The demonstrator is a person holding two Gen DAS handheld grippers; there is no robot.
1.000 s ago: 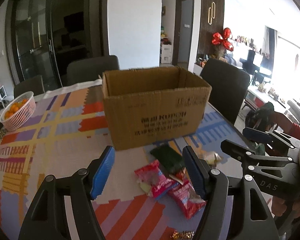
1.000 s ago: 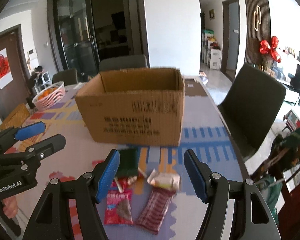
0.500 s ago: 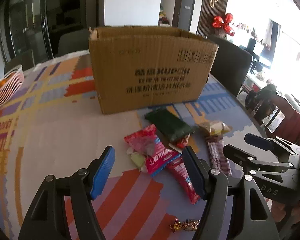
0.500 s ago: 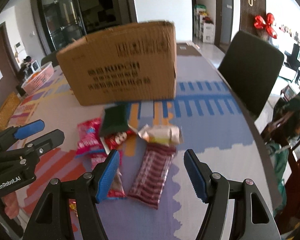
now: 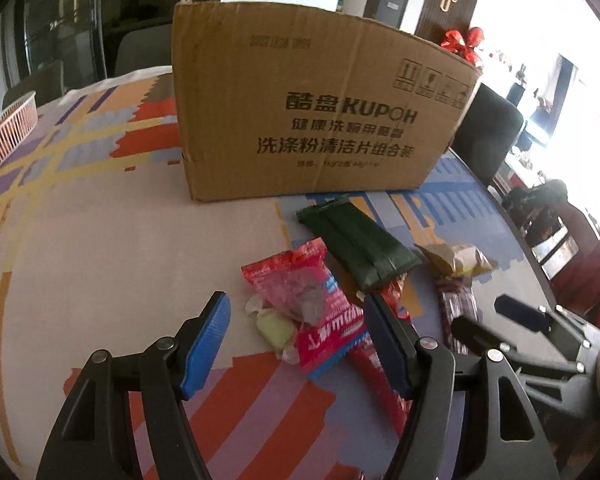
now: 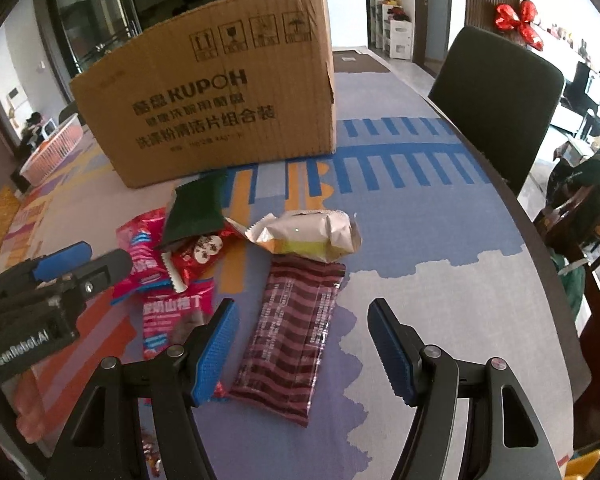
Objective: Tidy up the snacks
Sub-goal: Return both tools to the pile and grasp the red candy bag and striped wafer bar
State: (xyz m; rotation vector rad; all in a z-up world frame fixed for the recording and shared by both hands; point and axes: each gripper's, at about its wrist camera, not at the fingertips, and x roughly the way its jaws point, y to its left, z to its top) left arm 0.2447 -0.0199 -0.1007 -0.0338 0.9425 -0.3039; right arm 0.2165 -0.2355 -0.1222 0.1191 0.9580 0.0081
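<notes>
Right jaws: the right gripper (image 6: 302,346) stands about half open with nothing between its blue ribbed pads, hovering over the table and pitched downward.
Right target: a flat maroon striped foil snack pouch (image 6: 294,338) lies right under the gap, nearer the left pad than the right.
Pouch axis: its long axis runs away from the jaws toward the box, leaning slightly right at the far end; the near short end sits almost level with the pads, so the jaws would span its width.
Left jaws: the left gripper (image 5: 296,338) is also about half open and empty, above the table.
Left target: a red and blue crinkled plastic snack bag (image 5: 306,304) lies in the gap, closer to the right pad, with a pale green wrapped sweet (image 5: 274,328) touching its near left edge.
Bag axis: it runs from far left to near right, across the line of the jaws.
Which hand is nearer: judging by this, right for the striped pouch, left for the red bag.
Beyond: a dark green flat packet (image 5: 358,246) and a beige crumpled wrapper (image 6: 312,234) lie further out, overlapping the pile.
Destination: likely the brown cardboard box (image 6: 220,96), upright behind all the snacks on the patterned tablecloth (image 6: 440,260).
</notes>
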